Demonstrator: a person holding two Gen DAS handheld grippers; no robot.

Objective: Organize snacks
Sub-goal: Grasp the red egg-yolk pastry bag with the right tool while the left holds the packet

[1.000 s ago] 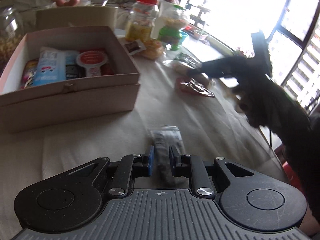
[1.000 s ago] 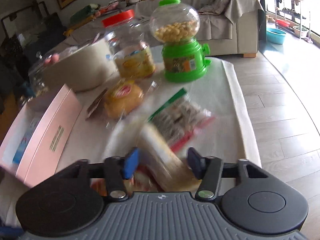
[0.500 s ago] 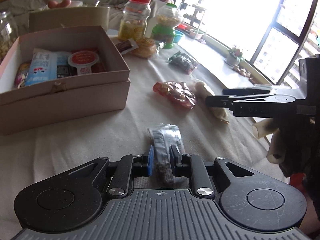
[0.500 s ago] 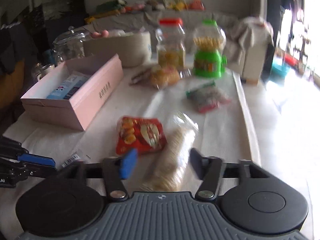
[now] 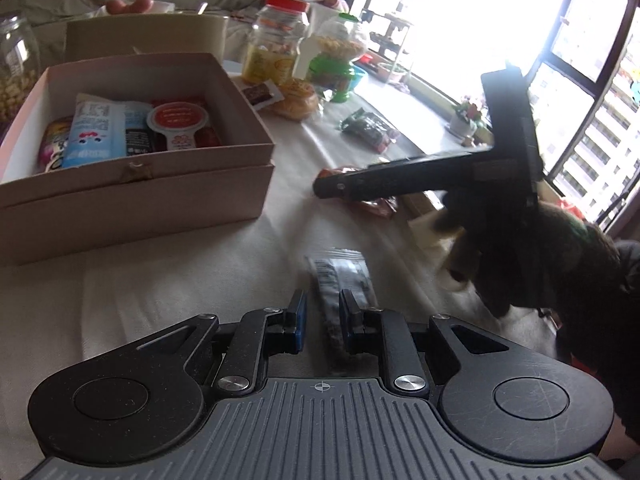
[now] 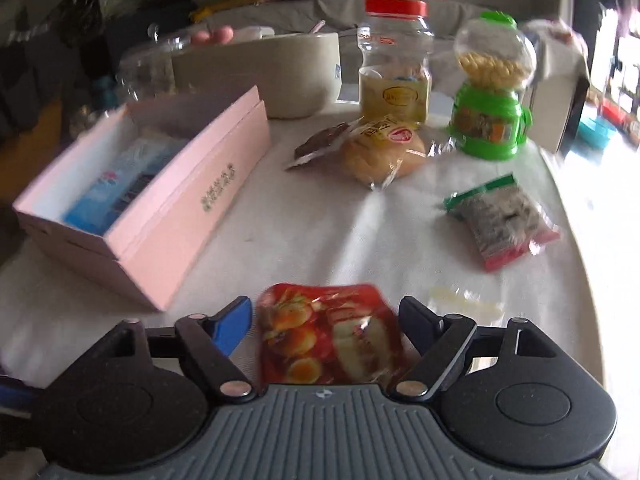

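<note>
The left gripper (image 5: pixel 322 316) points down at the worktop (image 5: pixel 180 276) with a slim dark sachet (image 5: pixel 340 280) lying lengthwise between its fingers (image 5: pixel 298 318); the gap is narrow, yet a sliver of space shows on the left side, so whether the pads press on the sachet cannot be told. The sachet's clear end, printed with a barcode, projects forward beyond the fingertips, an alignment that suits a lengthwise pick. The right gripper (image 6: pixel 326 320) straddles a red snack packet (image 6: pixel 328 340) that lies flat on the worktop; its jaws are opening and stand wide, with the blue pads clear of both packet edges, so nothing is gripped. This spread suits a packet nearly as wide as the gap. The packet is glossy red film printed with buns and halved eggs, and it looks soft and crinkly. Just beyond it to the right lies a pale, blurred wrapped item that cannot be identified. Left of centre stands the open pink box (image 6: pixel 192 200), already holding a blue-and-white pouch (image 5: pixel 94 136) and a red-lidded cup (image 5: pixel 178 124), probably the collection point. Farther off lie a wrapped bun (image 6: pixel 384 152), a zip bag with a green seal (image 6: pixel 500 220), a red-capped jar (image 6: pixel 396 64) and a green candy dispenser (image 6: pixel 490 92).
</note>
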